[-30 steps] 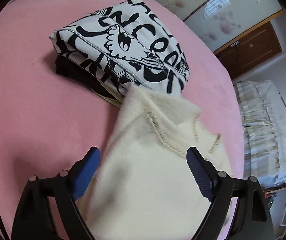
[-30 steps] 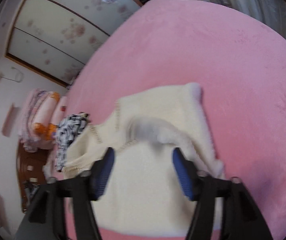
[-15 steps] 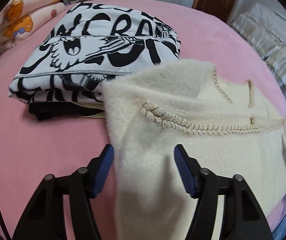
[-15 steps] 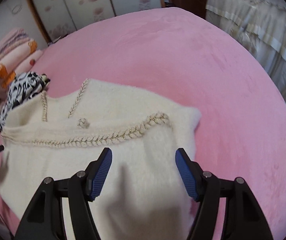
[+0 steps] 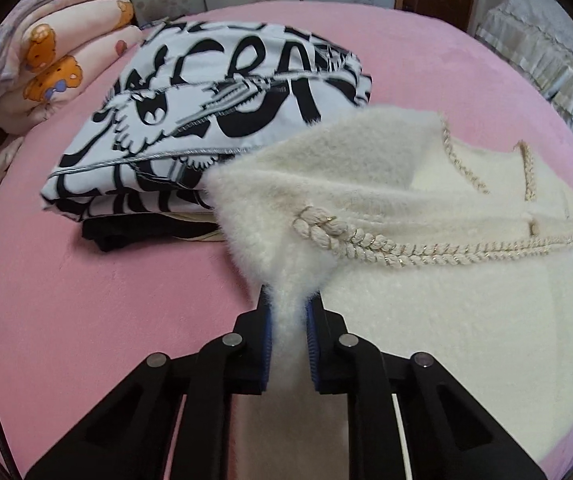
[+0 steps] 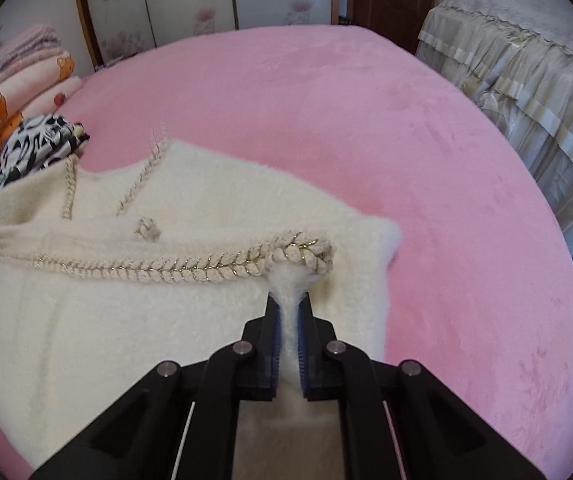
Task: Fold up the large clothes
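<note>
A fluffy cream sweater point(image 5: 446, 300) with braided gold-flecked trim point(image 5: 366, 244) lies spread on the pink bed point(image 5: 86, 300). My left gripper point(image 5: 288, 308) is closing, and its blue pads pinch a ridge of the fluffy fabric at the sweater's left corner, just below the trim's end. In the right wrist view the sweater point(image 6: 126, 320) fills the lower left. My right gripper point(image 6: 289, 300) is closing too, its pads squeezing a tuft of fabric just under the right end of the braid point(image 6: 302, 256). Both grippers point steeply down at the bed.
A folded black-and-white printed garment point(image 5: 226, 92) on a dark one lies touching the sweater's far left corner. Stacked quilts with bear prints point(image 5: 58, 56) sit at the bed's far left. Covered furniture point(image 6: 526, 80) stands to the right; sliding wardrobe doors point(image 6: 166, 0) are behind.
Both grippers rolled level, sank onto the sweater and went from wide open to pinched on its fabric. The sweater now lies spread flat with its braided trim straight across.
</note>
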Motion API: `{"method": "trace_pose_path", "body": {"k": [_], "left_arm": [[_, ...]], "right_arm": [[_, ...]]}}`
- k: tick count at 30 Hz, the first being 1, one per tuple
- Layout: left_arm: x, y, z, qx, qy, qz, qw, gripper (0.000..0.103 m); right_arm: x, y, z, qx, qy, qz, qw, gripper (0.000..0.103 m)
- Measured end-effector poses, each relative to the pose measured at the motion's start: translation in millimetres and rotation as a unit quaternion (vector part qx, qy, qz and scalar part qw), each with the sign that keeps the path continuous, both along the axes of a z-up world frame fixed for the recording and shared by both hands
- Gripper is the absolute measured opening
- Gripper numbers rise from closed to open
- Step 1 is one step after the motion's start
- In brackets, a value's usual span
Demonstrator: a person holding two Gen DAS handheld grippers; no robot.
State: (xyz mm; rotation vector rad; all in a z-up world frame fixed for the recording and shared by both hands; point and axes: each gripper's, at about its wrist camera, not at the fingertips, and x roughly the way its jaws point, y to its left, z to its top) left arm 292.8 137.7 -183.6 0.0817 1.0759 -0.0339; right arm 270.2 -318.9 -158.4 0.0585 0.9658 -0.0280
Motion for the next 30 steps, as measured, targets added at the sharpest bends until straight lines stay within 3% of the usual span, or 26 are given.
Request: {"method": "trace_pose_path", "body": {"k": [9,15,22,30], "left_arm": [[-30,-2,38,-0.010,-0.033,0.003,0.9994,0.007],[-31,3,40,-0.037,-0.032,0.020,0.9986,0.007],[-34,-8,55,-0.023,-0.069,0.024,0.9971,0.006],[20,-10,78,-0.025,-0.107,0.051,0.9926,0.006]], "right_arm": [[-31,8,42,-0.012,-0.064,-0.012,0.998,0.006],[-31,6,43,0.000,-0.064,-0.023,0.998,0.006],[-41,8,60,-0.007,-0.089,-0.033,0.995,0.006],[13,-4,82,-0.012,-0.110,-0.071,0.991,0.005]]}}
